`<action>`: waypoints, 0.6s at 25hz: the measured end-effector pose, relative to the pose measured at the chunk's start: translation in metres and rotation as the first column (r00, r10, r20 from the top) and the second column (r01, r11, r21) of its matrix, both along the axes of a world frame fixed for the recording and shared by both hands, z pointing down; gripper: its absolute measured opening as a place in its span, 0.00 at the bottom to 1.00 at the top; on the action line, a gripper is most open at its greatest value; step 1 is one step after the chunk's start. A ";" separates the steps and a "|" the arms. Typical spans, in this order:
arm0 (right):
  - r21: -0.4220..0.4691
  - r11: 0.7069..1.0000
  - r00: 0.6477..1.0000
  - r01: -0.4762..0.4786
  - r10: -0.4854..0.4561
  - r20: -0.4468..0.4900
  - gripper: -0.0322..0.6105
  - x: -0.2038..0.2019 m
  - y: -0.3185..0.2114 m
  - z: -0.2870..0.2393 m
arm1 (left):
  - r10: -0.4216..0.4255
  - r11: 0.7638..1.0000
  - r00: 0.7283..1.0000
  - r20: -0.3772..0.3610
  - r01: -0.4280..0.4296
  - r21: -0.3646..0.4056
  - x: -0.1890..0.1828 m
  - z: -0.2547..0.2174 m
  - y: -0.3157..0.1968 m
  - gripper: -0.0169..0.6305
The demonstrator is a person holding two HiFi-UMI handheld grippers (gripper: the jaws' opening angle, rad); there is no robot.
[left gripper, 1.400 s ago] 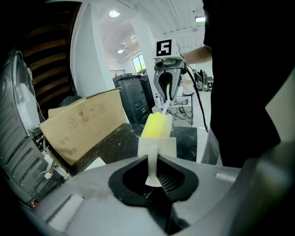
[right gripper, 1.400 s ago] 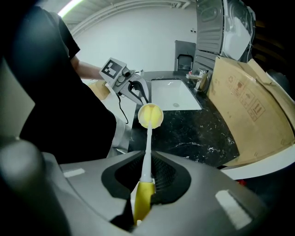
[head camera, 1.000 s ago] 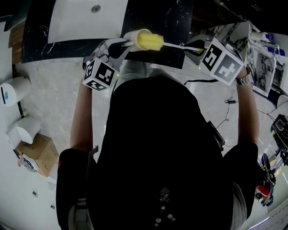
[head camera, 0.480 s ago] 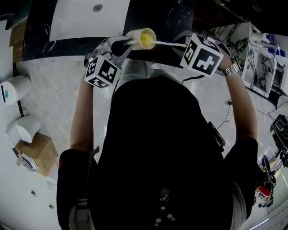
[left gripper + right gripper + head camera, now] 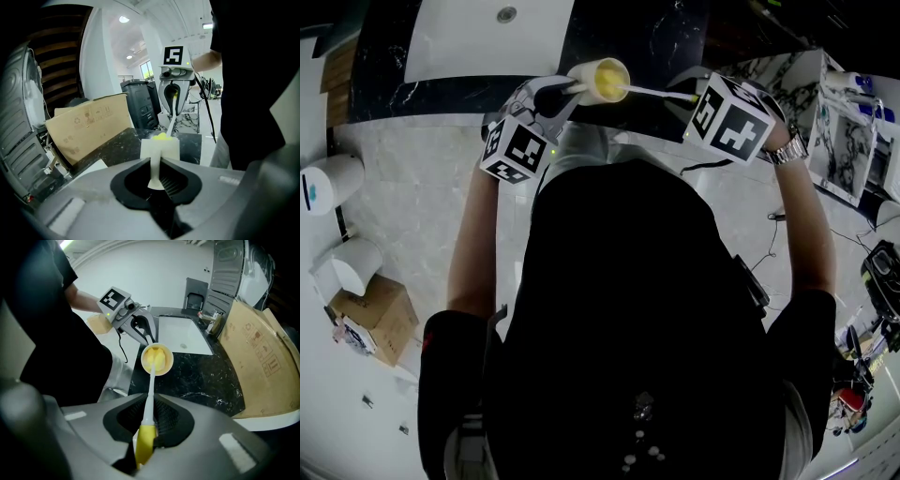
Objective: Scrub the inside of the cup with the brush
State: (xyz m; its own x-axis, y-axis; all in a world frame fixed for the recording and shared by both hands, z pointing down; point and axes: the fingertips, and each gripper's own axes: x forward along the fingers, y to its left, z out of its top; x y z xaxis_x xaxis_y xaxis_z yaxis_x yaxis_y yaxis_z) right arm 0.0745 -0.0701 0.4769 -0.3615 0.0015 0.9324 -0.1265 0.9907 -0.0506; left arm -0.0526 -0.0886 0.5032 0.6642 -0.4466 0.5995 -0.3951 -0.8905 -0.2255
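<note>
Counter (image 5: 647,37): The dark marbled top, with the white sink (image 5: 478,37) set into it, is lying beyond your hands. You are working in the air at its near edge, so nothing is resting on it.

Left gripper (image 5: 157,180): Its jaws are clamping on the cup's thin side handle and carrying the cup out ahead of them. That is keeping the body free all round and is offering the mouth to your other hand.

Right gripper (image 5: 149,416): Its jaws are pinching the yellow grip end of the brush. You are aiming it steeply down along the shaft, likely so your push is running straight into the cup and not against one wall.

Cup (image 5: 157,359): The pale cup is hanging between your two grippers, just over the counter's edge. It is tilting, with its mouth facing up and toward the right gripper.

Brush (image 5: 149,394): Its yellow sponge head is sitting inside the cup. The white shaft is running from the mouth back to the right jaws, in line with the cup's axis, and the head is pointing at the bottom.
</note>
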 end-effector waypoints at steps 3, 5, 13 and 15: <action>0.004 1.000 1.000 -0.004 0.004 0.004 0.11 0.006 -0.001 -0.007 | -0.010 1.000 1.000 -0.009 0.010 -0.001 -0.001 0.000 0.000 0.10; 0.006 1.000 1.000 -0.011 0.011 0.008 0.11 0.009 0.000 -0.013 | -0.021 1.000 1.000 -0.019 0.021 -0.004 -0.002 0.001 0.000 0.10; -0.010 0.997 0.994 -0.080 0.081 0.073 0.11 0.019 0.000 -0.030 | -0.107 0.994 0.986 -0.125 0.105 -0.017 -0.010 -0.005 -0.005 0.10; -0.021 0.995 0.991 -0.096 0.098 0.091 0.11 0.019 0.001 -0.031 | -0.129 0.992 0.981 -0.146 0.127 -0.025 -0.013 -0.004 -0.005 0.10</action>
